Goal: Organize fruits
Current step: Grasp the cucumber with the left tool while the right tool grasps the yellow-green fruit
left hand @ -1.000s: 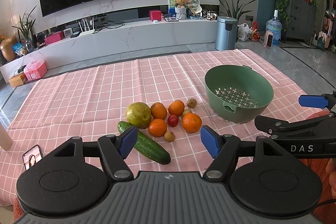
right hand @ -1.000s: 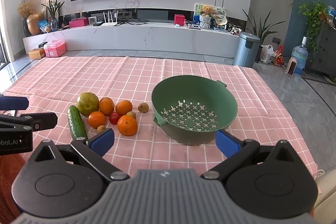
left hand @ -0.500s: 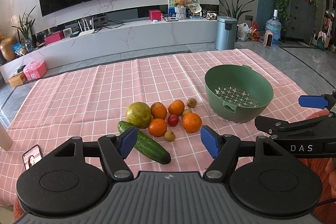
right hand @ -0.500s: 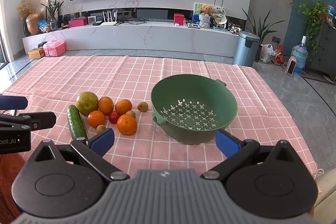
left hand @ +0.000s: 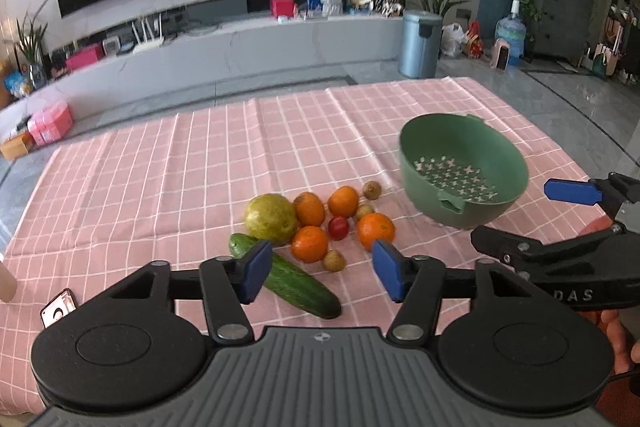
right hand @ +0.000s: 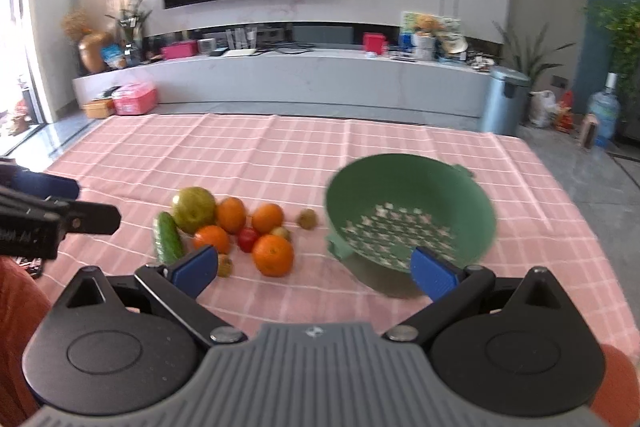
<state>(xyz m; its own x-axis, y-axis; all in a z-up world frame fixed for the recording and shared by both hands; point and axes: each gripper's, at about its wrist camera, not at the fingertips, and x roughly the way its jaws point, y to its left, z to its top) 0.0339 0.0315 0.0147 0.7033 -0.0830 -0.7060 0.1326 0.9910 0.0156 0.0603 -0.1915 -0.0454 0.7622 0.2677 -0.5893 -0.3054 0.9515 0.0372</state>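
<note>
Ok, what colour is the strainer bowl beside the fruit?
Green, with a perforated bottom. The strainer bowl shows sharpest in the left wrist view.

Right-wrist view motion-blurred: colander [right hand: 412, 211] rim smeared. Cucumber [left hand: 296, 281] partly hidden behind left gripper's [left hand: 320, 269] finger. Phone [left hand: 58, 313] screen unreadable.

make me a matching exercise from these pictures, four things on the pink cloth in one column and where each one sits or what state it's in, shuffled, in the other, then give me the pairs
Things:
1. green colander
2. cucumber
3. small red fruit
4. phone

Places or states:
A. in the middle of the fruit cluster, ringed by oranges
B. empty, to the right of the fruit
C. at the near left edge of the cloth, screen lit
D. lying flat at the near left of the cluster, beside the big yellow-green fruit

Pairs: 1-B, 2-D, 3-A, 4-C
</note>
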